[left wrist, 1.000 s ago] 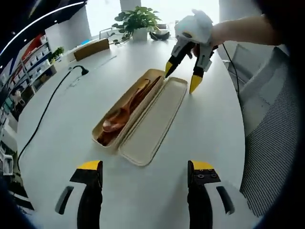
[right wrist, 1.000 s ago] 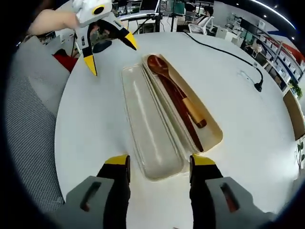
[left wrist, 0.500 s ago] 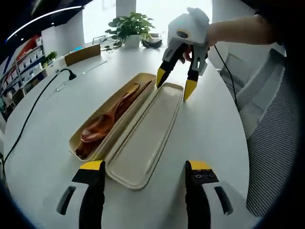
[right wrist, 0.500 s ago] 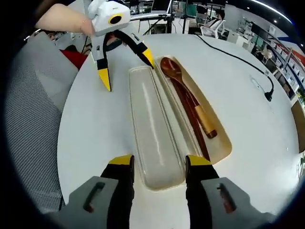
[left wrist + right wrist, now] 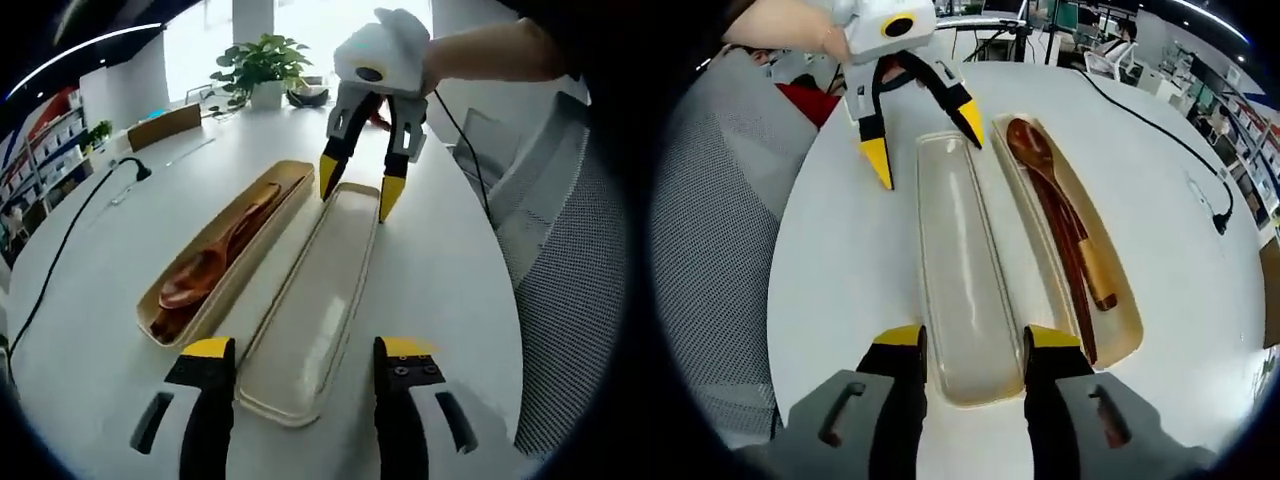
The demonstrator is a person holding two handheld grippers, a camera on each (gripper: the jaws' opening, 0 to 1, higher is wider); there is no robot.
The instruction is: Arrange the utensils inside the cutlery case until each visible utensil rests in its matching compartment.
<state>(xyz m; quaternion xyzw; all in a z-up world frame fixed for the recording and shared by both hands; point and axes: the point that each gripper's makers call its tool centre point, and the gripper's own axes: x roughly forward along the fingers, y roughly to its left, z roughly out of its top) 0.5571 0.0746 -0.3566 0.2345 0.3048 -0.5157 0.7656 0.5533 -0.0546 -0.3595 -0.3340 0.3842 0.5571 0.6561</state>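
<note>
- The cutlery case base (image 5: 1110,300) is seen lying open on the white counter (image 5: 840,260), ahead and to the right of the right gripper (image 5: 965,345); in the left gripper view it lies ahead and to the left of the left gripper (image 5: 297,352).
- Inside the base, a brown wooden spoon (image 5: 1032,150) and further dark wooden utensils, one with a paler tan handle (image 5: 1092,275), are noted lying lengthwise. No utensil is seen loose on the counter.
- Loading is therefore judged done or nearly so; whether each piece sits in its own compartment cannot be told.
- The detached-looking lid (image 5: 960,270) rests beside the base, hollow side up, with nothing in it. Fitting it is judged to be the step left.
- The left gripper is open, its jaws straddling one end of the lid without visible contact.
- The right gripper is likewise open, its jaws set either side of the opposite lid end; nothing is held.
- Materials: case and lid appear a matte beige moulded plastic, long and narrow with rounded ends and a raised rim. Gripper tips are yellow.
- The counter is smooth, glossy and round-edged.
</note>
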